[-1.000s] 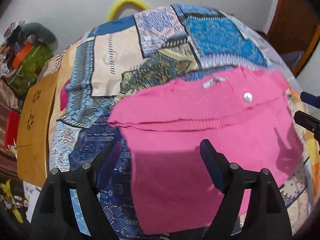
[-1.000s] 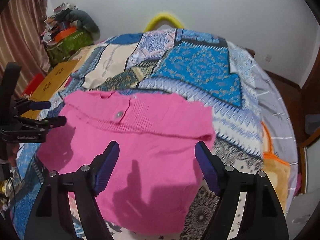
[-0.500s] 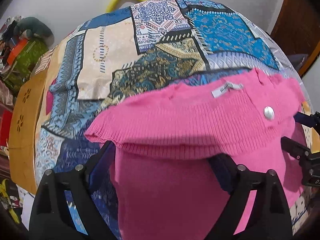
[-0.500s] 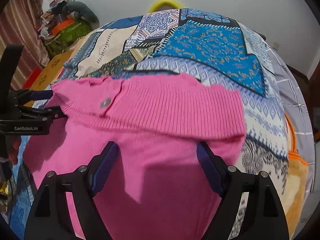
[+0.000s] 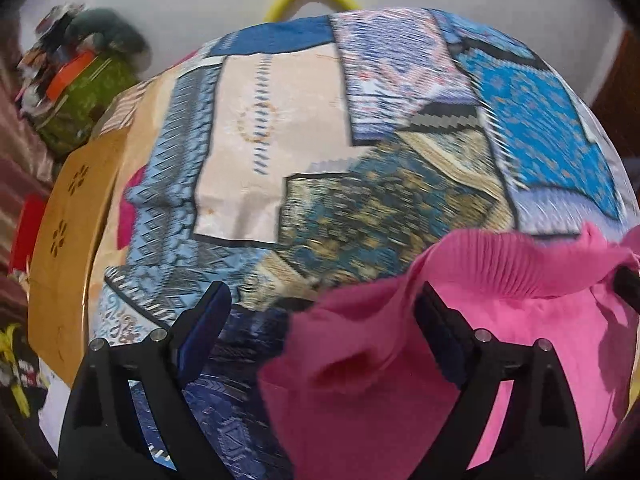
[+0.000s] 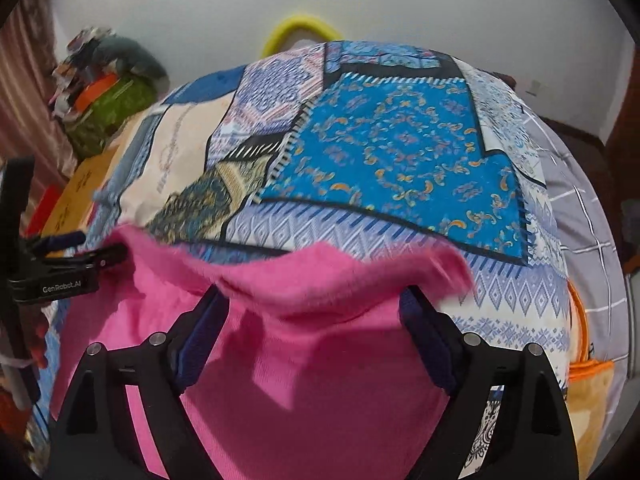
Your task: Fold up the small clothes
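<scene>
Pink knit sweater (image 6: 280,360) on patchwork bedspread (image 6: 400,152).
Left gripper (image 5: 320,320) and right gripper (image 6: 312,316) both gape wide over its rumpled top edge, their jaws having just been opening.

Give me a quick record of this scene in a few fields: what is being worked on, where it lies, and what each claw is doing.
garment: pink knit top, far edge lying in folds
surface: bed with patchwork cover
left claw: open, jaws just widened, garment's side edge between the fingers
right claw: open, jaws just widened, pink fabric between the fingers
beside the bed: tan perforated board
behind the bed: yellow loop by the wall
</scene>
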Available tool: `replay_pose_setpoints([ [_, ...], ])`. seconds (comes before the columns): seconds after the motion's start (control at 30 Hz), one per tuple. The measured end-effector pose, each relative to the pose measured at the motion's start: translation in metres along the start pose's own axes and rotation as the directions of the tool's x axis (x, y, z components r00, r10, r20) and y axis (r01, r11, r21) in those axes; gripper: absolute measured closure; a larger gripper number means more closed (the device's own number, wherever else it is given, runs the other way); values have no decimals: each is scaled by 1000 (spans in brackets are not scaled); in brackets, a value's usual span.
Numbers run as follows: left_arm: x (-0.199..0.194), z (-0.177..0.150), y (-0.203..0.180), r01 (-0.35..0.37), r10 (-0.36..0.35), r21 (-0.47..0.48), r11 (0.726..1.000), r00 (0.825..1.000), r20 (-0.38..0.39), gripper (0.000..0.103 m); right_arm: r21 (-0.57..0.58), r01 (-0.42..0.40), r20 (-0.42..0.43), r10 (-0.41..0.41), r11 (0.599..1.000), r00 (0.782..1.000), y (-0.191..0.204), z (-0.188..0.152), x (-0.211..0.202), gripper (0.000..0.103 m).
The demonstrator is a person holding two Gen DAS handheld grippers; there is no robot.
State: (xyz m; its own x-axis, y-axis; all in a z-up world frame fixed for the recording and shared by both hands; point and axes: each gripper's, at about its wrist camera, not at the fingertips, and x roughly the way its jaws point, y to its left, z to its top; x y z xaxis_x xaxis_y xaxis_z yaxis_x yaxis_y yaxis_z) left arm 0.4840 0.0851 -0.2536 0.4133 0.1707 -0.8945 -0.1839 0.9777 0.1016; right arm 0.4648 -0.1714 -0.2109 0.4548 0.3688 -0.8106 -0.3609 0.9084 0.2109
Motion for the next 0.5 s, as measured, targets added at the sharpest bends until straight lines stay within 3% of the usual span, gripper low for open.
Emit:
replay_pose_setpoints([
  [0.2,-8,-3,32,2,-3,-72,997,1000,-6,11,27,-20,14,19,999,1000,-6,0,-18,18],
  [0.5,-57,-31,65,-22,23,-60,998,999,25,11,-5,-21,-10,21,1000,1000,-8,-34,-63,18],
])
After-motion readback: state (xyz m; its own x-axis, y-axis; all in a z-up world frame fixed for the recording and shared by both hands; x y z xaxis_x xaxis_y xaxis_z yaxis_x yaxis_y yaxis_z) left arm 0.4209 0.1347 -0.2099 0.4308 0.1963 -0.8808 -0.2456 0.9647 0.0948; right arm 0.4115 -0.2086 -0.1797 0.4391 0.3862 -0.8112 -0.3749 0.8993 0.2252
